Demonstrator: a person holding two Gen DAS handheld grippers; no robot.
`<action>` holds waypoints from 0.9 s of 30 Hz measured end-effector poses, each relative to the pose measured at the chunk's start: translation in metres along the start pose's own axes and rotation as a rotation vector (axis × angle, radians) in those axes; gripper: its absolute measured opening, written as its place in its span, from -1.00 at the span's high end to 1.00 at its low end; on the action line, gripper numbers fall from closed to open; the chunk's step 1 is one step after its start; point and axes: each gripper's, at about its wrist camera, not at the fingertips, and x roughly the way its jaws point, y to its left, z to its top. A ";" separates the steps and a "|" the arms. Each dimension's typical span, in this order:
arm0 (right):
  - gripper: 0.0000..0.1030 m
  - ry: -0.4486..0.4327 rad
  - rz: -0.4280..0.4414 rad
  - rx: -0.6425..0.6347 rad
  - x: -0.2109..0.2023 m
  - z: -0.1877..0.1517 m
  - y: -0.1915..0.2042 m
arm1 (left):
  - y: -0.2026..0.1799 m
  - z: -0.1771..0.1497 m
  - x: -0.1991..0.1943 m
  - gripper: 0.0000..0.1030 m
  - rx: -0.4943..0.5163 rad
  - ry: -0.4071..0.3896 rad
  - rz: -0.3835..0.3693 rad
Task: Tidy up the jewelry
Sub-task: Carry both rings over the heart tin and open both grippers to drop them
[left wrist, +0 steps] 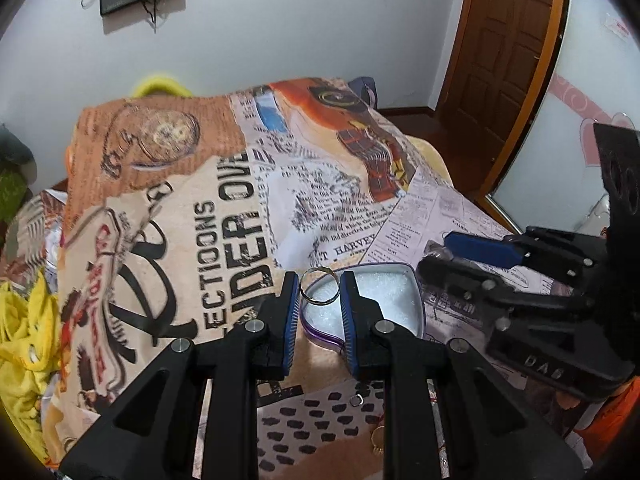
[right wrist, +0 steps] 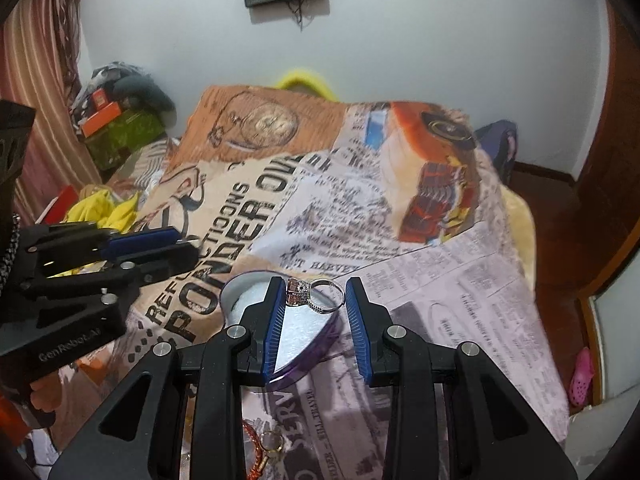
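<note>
Being held over the purple heart-shaped foam-lined box (left wrist: 362, 300), lower centre, are two rings: a plain silver band (left wrist: 320, 286) pinched by the left gripper (left wrist: 319, 294), a stone-set silver ring (right wrist: 316, 294) by the right gripper (right wrist: 314, 300); a loose pinch risks either being dropped onto the newspaper-print blanket (left wrist: 224, 216).

The left claw (left wrist: 319, 287) is matt black plastic with ribbed blue rubbery pads (left wrist: 291, 312) and shiny metal pivot pins; the right claw (right wrist: 314, 292) looks the same. The plain ring (left wrist: 319, 286) is thin polished metal. The stone ring (right wrist: 316, 294) is bright silvery metal with a glinting pinkish gem. The heart box (left wrist: 384, 300) has glossy purple see-through plastic walls and a grainy white foam liner. The blanket (left wrist: 200, 200) is soft matt printed cloth. The door (left wrist: 500, 48) is glossy varnished wood
</note>
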 end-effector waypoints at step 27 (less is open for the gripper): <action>0.46 0.126 0.024 -0.092 0.032 -0.001 0.006 | 0.009 0.003 0.034 0.62 -0.035 0.136 -0.102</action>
